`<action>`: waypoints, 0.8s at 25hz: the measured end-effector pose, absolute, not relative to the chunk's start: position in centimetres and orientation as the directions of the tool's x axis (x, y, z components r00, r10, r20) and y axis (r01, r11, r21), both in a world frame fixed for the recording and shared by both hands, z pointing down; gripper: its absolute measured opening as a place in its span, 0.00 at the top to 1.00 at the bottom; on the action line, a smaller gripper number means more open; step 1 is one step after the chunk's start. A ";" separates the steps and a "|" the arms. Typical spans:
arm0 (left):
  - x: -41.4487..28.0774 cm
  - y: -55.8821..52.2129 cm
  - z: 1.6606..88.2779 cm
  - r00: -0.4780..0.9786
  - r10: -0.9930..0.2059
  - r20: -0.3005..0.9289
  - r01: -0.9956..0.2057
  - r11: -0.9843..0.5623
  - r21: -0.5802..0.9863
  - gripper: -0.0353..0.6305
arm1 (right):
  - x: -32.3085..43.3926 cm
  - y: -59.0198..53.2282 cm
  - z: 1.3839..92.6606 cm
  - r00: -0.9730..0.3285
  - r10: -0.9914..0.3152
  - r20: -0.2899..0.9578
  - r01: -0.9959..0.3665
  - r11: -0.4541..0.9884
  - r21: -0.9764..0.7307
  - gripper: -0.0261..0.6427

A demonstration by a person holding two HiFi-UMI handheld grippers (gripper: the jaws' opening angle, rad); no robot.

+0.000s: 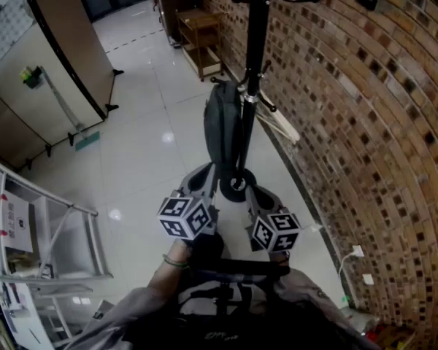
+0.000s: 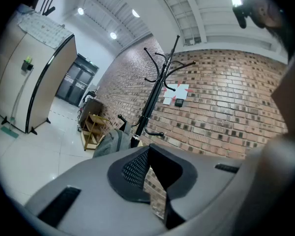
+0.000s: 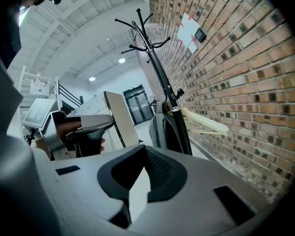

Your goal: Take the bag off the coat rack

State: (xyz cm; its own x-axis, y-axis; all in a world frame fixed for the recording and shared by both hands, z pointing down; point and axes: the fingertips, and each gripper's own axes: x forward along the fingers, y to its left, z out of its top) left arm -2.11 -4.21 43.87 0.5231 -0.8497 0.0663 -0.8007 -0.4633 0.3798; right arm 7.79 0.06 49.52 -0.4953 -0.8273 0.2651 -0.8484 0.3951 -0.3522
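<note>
Our left gripper (image 1: 210, 170) and right gripper (image 1: 251, 189) are both closed on nothing, side by side facing the coat rack (image 1: 255, 57); the dark bag (image 1: 222, 126) hangs against its pole.

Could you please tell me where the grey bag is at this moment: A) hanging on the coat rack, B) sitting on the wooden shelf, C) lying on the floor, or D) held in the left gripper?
A: the grey bag hangs from the coat rack, right beside its black pole.
</note>
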 end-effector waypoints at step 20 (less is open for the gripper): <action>-2.1 -20.9 42.3 0.734 -0.670 0.113 -0.647 -0.639 0.415 0.78 | 6.8 -12.2 48.8 -0.306 -0.914 0.266 -0.910 0.199 -0.363 0.97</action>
State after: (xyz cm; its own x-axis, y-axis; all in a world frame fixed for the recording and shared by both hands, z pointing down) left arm -2.12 -20.89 42.28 0.7337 -0.6700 0.1128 -0.6475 -0.6393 0.4149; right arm 6.85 -12.24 48.82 -0.3058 -0.9141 0.2663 -0.9103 0.1987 -0.3632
